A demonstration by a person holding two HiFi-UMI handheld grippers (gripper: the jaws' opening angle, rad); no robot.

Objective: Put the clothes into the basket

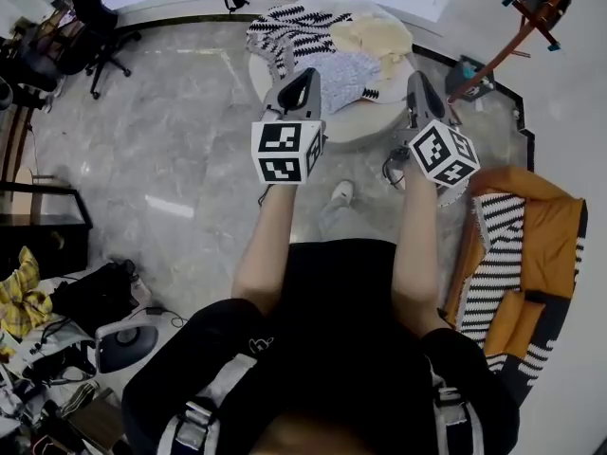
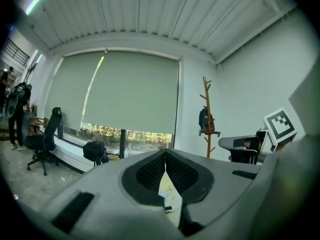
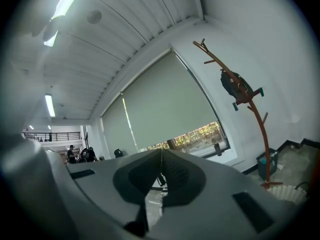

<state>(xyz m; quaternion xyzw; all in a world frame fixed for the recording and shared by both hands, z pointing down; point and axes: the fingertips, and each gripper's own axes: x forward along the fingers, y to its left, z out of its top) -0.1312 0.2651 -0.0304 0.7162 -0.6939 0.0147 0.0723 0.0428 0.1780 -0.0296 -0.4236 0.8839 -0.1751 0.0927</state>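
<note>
In the head view a round white table (image 1: 353,129) carries a pile of clothes: a black-and-white zigzag garment (image 1: 292,28), a cream one (image 1: 376,36) and a pale speckled one (image 1: 347,70). My left gripper (image 1: 304,78) is held out level over the table's near left edge, shut and empty. At the table's near right edge my right gripper (image 1: 417,81) is also shut, with nothing in it. Both gripper views look across the room, with the left gripper (image 2: 165,155) and the right gripper (image 3: 161,155) showing jaws closed together. An orange basket (image 1: 555,226) with striped cloth (image 1: 498,254) stands on the floor at the right.
A wooden coat rack (image 1: 531,22) stands behind the table on the right, with a small teal bin (image 1: 471,72) at its foot. An office chair (image 1: 100,36) is at the back left. Bags, cables and clutter (image 1: 85,320) lie on the floor at the left.
</note>
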